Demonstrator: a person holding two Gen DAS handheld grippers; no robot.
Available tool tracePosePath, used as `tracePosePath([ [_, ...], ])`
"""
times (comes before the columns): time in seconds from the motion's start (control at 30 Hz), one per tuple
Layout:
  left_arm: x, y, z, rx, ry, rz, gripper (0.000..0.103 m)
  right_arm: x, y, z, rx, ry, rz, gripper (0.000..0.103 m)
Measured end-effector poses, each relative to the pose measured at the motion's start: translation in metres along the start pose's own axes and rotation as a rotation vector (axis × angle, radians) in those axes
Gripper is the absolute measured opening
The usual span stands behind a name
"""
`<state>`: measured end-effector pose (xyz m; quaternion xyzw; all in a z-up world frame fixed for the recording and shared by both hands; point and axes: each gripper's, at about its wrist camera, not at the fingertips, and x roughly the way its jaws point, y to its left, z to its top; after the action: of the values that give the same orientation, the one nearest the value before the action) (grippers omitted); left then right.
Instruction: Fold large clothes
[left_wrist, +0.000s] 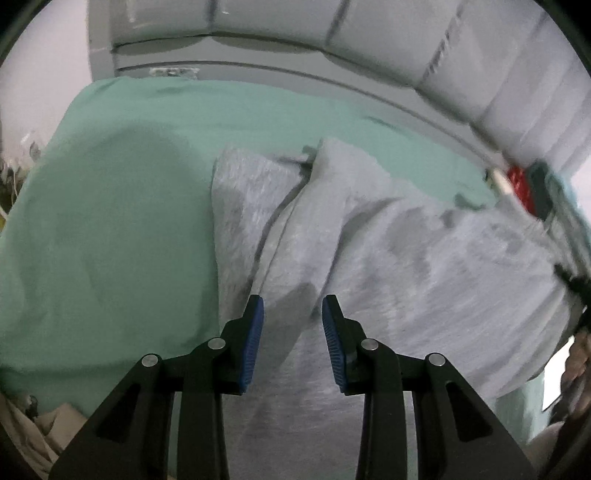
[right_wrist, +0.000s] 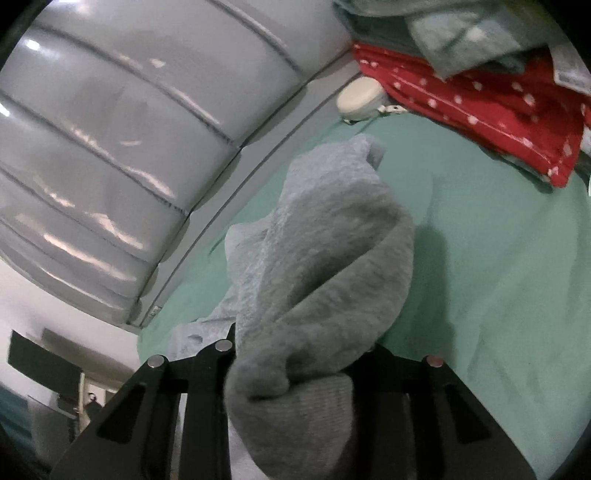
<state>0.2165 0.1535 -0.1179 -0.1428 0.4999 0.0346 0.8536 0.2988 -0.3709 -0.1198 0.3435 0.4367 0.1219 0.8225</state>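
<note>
A large light grey fleece garment (left_wrist: 388, 251) lies crumpled on a green bed sheet (left_wrist: 110, 221). My left gripper (left_wrist: 292, 317) is open, its blue pads (left_wrist: 253, 339) just above the garment's near part, holding nothing. In the right wrist view my right gripper (right_wrist: 295, 354) is shut on a bunched fold of the grey garment (right_wrist: 325, 266), which drapes over the jaws and hides the fingertips. The held cloth is lifted above the green sheet (right_wrist: 498, 258).
A grey padded headboard (left_wrist: 480, 55) runs along the far side of the bed and fills the left of the right wrist view (right_wrist: 110, 129). A red white-dotted cloth (right_wrist: 480, 107), teal clothes (right_wrist: 461, 33) and a small white case (right_wrist: 360, 98) lie near the headboard.
</note>
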Motion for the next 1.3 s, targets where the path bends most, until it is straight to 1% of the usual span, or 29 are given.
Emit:
tracePosePath([
  [0.03, 0.003, -0.006, -0.001, 0.027, 0.003, 0.020, 0.035, -0.001, -0.007, 0.003, 0.008, 0.009, 0.001, 0.029],
  [0.1, 0.000, -0.019, -0.002, 0.088, -0.016, 0.053, 0.035, -0.006, -0.025, 0.010, 0.016, 0.028, -0.004, 0.028],
  [0.17, -0.010, -0.037, -0.001, 0.163, -0.068, 0.070, 0.035, -0.016, -0.041, 0.019, 0.033, 0.034, -0.002, 0.027],
  [0.23, -0.018, -0.052, -0.001, 0.212, -0.110, 0.066, 0.035, -0.026, -0.054, 0.030, 0.036, 0.055, 0.004, 0.026],
  [0.3, -0.019, -0.063, 0.000, 0.234, -0.127, 0.030, 0.036, -0.033, -0.059, 0.040, -0.004, 0.060, -0.019, 0.026],
  [0.37, -0.011, -0.070, 0.002, 0.218, -0.106, -0.045, 0.044, -0.035, -0.063, 0.045, -0.075, 0.056, -0.063, 0.026],
  [0.4, -0.006, -0.072, 0.002, 0.208, -0.091, -0.080, 0.051, -0.030, -0.065, 0.045, -0.109, 0.084, -0.068, 0.026],
  [0.43, -0.001, -0.074, 0.003, 0.198, -0.080, -0.104, 0.052, -0.022, -0.066, 0.043, -0.137, 0.118, -0.069, 0.026],
  [0.47, 0.005, -0.076, 0.002, 0.197, -0.072, -0.112, 0.052, -0.013, -0.068, 0.039, -0.156, 0.150, -0.073, 0.027],
  [0.53, 0.021, -0.080, 0.005, 0.207, -0.045, -0.077, 0.052, 0.003, -0.073, 0.033, -0.178, 0.191, -0.110, 0.031],
  [0.63, 0.049, -0.084, 0.008, 0.214, 0.010, -0.037, 0.052, 0.011, -0.079, 0.031, -0.163, 0.179, -0.155, 0.043],
  [0.67, 0.060, -0.081, 0.008, 0.209, 0.046, -0.035, 0.052, 0.011, -0.080, 0.031, -0.163, 0.175, -0.165, 0.052],
  [0.7, 0.067, -0.078, 0.008, 0.199, 0.061, -0.051, 0.052, 0.012, -0.082, 0.031, -0.167, 0.174, -0.176, 0.065],
  [0.73, 0.071, -0.075, 0.006, 0.187, 0.060, -0.068, 0.051, 0.013, -0.084, 0.030, -0.171, 0.174, -0.195, 0.071],
  [0.77, 0.070, -0.071, 0.006, 0.180, 0.036, -0.084, 0.044, 0.014, -0.086, 0.029, -0.171, 0.171, -0.215, 0.079],
  [0.8, 0.070, -0.071, 0.006, 0.180, 0.039, -0.098, 0.010, 0.014, -0.089, 0.028, -0.165, 0.167, -0.222, 0.082],
  [0.83, 0.069, -0.069, 0.007, 0.170, 0.051, -0.130, 0.007, 0.016, -0.090, 0.027, -0.148, 0.165, -0.217, 0.082],
  [0.9, 0.056, -0.063, 0.009, 0.134, 0.013, -0.159, 0.006, 0.014, -0.092, 0.027, -0.134, 0.155, -0.213, 0.083],
  [0.93, 0.045, -0.058, 0.010, 0.115, -0.017, -0.154, 0.006, 0.012, -0.092, 0.027, -0.137, 0.152, -0.217, 0.083],
  [0.97, 0.032, -0.046, 0.012, 0.065, -0.059, -0.154, 0.006, 0.011, -0.091, 0.025, -0.138, 0.147, -0.218, 0.084],
  [1.03, 0.006, -0.021, 0.013, -0.046, -0.097, -0.189, 0.006, 0.006, -0.092, 0.022, -0.134, 0.138, -0.204, 0.087],
  [1.07, -0.001, -0.005, 0.011, -0.089, -0.090, -0.191, 0.006, 0.004, -0.091, 0.020, -0.133, 0.140, -0.195, 0.093],
  [1.1, 0.000, 0.003, 0.008, -0.109, -0.079, -0.175, 0.007, 0.003, -0.090, 0.018, -0.135, 0.142, -0.192, 0.097],
  [1.2, 0.013, 0.010, -0.008, -0.110, -0.020, -0.121, 0.007, -0.002, -0.084, 0.007, -0.157, 0.141, -0.217, 0.097],
  [1.27, 0.022, 0.006, -0.012, -0.107, 0.033, -0.112, 0.007, -0.010, -0.086, -0.002, -0.139, 0.133, -0.229, 0.097],
  [1.3, 0.021, 0.004, -0.011, -0.099, 0.040, -0.103, 0.007, -0.015, -0.089, -0.007, -0.116, 0.126, -0.235, 0.097],
])
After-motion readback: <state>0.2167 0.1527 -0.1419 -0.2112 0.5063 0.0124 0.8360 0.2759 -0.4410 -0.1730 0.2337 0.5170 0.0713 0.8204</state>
